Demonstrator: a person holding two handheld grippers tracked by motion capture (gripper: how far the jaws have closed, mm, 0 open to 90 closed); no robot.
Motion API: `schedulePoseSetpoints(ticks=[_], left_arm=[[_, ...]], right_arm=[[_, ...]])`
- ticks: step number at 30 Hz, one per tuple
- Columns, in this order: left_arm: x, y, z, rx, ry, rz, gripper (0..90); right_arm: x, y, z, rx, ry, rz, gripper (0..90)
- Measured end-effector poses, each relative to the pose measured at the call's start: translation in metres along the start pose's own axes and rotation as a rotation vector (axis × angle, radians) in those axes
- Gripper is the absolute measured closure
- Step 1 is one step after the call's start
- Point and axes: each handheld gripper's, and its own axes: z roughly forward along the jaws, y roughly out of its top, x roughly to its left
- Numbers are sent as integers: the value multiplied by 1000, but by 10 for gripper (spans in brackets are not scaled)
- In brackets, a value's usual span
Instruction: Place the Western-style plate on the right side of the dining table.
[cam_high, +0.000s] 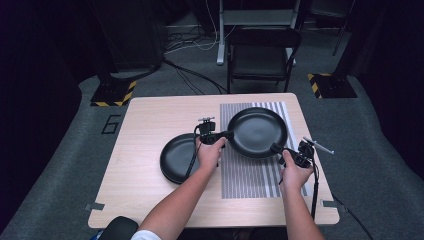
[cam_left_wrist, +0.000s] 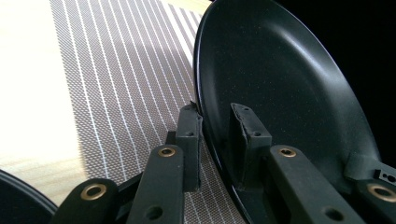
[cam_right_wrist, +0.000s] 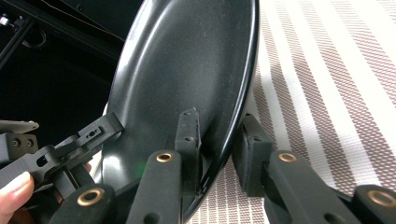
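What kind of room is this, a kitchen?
Probably a lab or recording studio, not a kitchen: dark curtains around, cables across grey carpet, hazard-striped stand bases, and one small table with plates.

We list two plates. Large plate (cam_high: 257, 131): round, black, shallow, glossy inside with a raised rim; it sits over the striped mat (cam_high: 250, 175), and we see its rim caught between the jaws of the left gripper (cam_high: 227, 134) at one edge and the right gripper (cam_high: 276, 148) at the opposite edge. Small plate (cam_high: 177, 157): round, black, lying flat on the wooden table (cam_high: 145, 125) just left of the mat, apart from the large one.
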Motion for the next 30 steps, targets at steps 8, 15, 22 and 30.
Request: schedulePoseSetpoints(ticks=[8, 15, 22, 30], left_arm=[[1, -6, 7, 14, 15, -10, 746], [2, -12, 13, 35, 20, -11, 744], [6, -13, 16, 49, 40, -1, 744], [11, -13, 19, 61, 60, -15, 743]], right_arm=[[-9, -2, 1, 19, -7, 9, 729], [-17, -5, 1, 35, -19, 21, 726], [-22, -8, 6, 44, -17, 17, 721], [-26, -10, 14, 58, -19, 21, 719]])
